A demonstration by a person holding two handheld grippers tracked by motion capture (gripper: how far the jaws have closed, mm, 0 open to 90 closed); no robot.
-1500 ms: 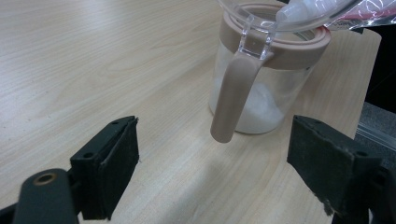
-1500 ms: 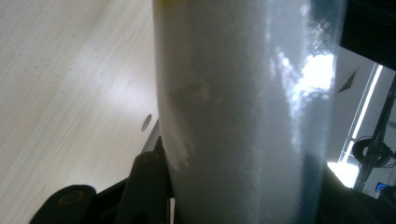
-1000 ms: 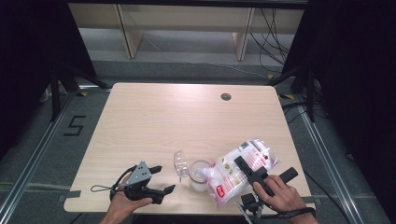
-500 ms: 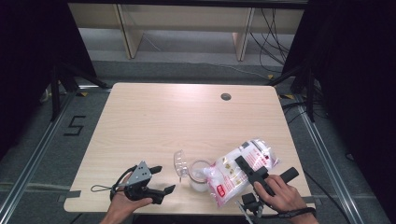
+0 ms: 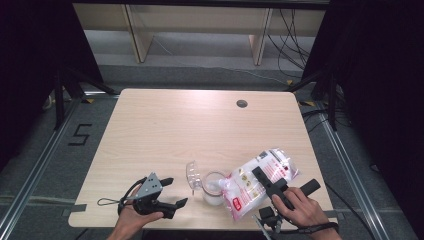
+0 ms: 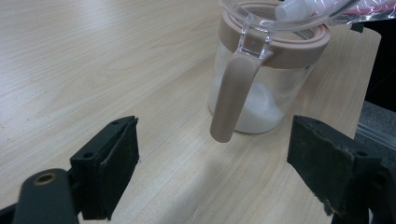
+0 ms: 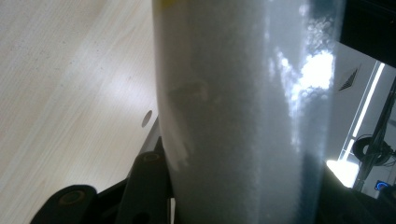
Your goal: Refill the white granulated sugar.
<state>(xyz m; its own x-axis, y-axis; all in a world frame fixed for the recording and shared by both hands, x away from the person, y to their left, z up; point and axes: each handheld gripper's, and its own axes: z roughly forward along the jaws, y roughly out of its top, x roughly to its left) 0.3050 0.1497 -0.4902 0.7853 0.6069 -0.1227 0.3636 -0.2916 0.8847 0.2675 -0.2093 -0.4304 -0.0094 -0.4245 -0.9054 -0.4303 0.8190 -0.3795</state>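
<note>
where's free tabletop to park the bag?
Free: the table is bare across the far half up to the cable hole, and on the near-left strip beyond the left gripper. Crowded: near-right edge, where the jar, its open lid, the bag and the right gripper sit together.

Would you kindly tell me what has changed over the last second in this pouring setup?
Nothing visibly changed. The right hand-held gripper stays clamped on the bag, tilted with its spout over the jar; the left hand-held gripper remains open on the table beside it.
</note>
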